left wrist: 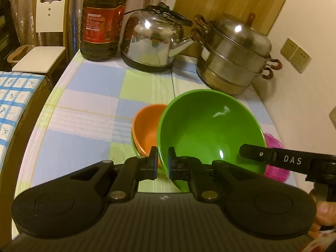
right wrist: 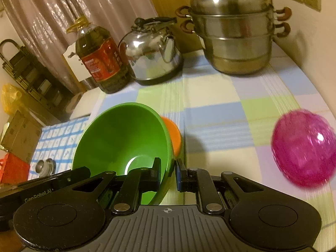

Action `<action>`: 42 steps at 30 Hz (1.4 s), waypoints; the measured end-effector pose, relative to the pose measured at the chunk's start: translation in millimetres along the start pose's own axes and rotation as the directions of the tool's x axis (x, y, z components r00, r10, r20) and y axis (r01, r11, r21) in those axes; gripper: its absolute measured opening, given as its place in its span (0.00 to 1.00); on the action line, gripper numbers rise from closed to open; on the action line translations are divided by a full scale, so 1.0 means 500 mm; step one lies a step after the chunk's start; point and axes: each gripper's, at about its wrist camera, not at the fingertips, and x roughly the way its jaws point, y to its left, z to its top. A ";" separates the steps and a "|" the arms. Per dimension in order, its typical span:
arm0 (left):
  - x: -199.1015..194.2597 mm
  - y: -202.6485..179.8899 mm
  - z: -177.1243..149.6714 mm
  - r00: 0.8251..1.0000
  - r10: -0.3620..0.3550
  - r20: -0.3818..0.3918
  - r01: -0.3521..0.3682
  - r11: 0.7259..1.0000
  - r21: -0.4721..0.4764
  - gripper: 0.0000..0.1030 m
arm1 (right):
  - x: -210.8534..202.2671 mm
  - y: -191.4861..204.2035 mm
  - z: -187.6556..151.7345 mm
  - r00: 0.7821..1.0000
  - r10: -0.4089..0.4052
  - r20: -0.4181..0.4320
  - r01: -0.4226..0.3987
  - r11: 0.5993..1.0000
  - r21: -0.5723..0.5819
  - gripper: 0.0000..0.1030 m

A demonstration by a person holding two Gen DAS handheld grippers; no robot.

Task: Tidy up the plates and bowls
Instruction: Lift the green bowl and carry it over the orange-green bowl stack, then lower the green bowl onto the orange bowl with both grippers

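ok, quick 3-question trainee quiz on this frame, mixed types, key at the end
1. True or false: only one gripper grips the green bowl.
2. Multiple choice: which thing sits nearest the green bowl on the table? A) kettle B) orange bowl C) oil bottle
3. Short answer: which thing lies off to the right of the right gripper in its own view?

Key
1. False. The left gripper and the right gripper each clamp the rim, on opposite sides.
2. B. The orange bowl is just behind the green one; whether they touch cannot be told.
3. The pink translucent bowl, apart from the others.
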 end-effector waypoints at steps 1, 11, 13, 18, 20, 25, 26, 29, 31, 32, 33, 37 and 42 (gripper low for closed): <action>0.010 0.003 0.011 1.000 0.003 -0.004 -0.003 1.000 0.001 0.07 | 0.010 0.002 0.010 1.000 -0.001 0.001 0.001 1.000 -0.001 0.14; 0.104 0.029 0.074 0.999 0.025 -0.045 -0.024 0.999 0.023 0.07 | 0.121 -0.002 0.076 0.999 -0.020 -0.042 0.020 1.000 0.016 0.14; 0.121 0.033 0.078 0.998 0.029 -0.056 -0.027 0.999 0.029 0.07 | 0.143 -0.008 0.076 0.998 -0.024 -0.057 0.025 0.999 0.020 0.14; 0.153 0.043 0.075 0.996 0.044 -0.073 -0.041 0.998 0.042 0.07 | 0.187 -0.018 0.069 0.995 -0.030 -0.094 0.033 0.999 0.031 0.14; 0.164 0.047 0.073 0.996 0.047 -0.080 -0.043 0.998 0.042 0.07 | 0.201 -0.020 0.065 0.994 -0.032 -0.104 0.035 0.999 0.030 0.14; 0.181 0.057 0.066 0.994 0.048 -0.094 -0.044 0.998 0.037 0.07 | 0.222 -0.023 0.056 0.992 -0.035 -0.117 0.039 0.999 0.028 0.14; 0.184 0.058 0.065 0.994 0.049 -0.095 -0.046 0.998 0.037 0.07 | 0.224 -0.023 0.055 0.992 -0.038 -0.119 0.041 0.999 0.026 0.14; 0.190 0.059 0.064 0.994 0.051 -0.096 -0.048 0.998 0.036 0.07 | 0.232 -0.021 0.054 0.991 -0.045 -0.122 0.047 0.999 0.019 0.14; 0.192 0.058 0.063 0.994 0.057 -0.096 -0.054 0.998 0.042 0.07 | 0.236 -0.020 0.053 0.991 -0.049 -0.123 0.051 0.999 0.013 0.14; 0.193 0.057 0.062 0.994 0.060 -0.096 -0.056 0.997 0.045 0.07 | 0.237 -0.018 0.053 0.991 -0.052 -0.122 0.053 0.999 0.008 0.14; 0.194 0.057 0.061 0.993 0.062 -0.096 -0.058 0.997 0.047 0.07 | 0.238 -0.017 0.052 0.991 -0.055 -0.120 0.056 0.998 0.002 0.14; 0.200 0.062 0.058 0.993 0.057 -0.103 -0.053 0.998 0.038 0.07 | 0.241 -0.010 0.050 0.991 -0.067 -0.113 0.065 0.998 -0.022 0.14; 0.202 0.065 0.058 0.993 0.055 -0.101 -0.053 0.998 0.029 0.08 | 0.246 -0.002 0.046 0.992 -0.079 -0.102 0.073 0.995 -0.064 0.14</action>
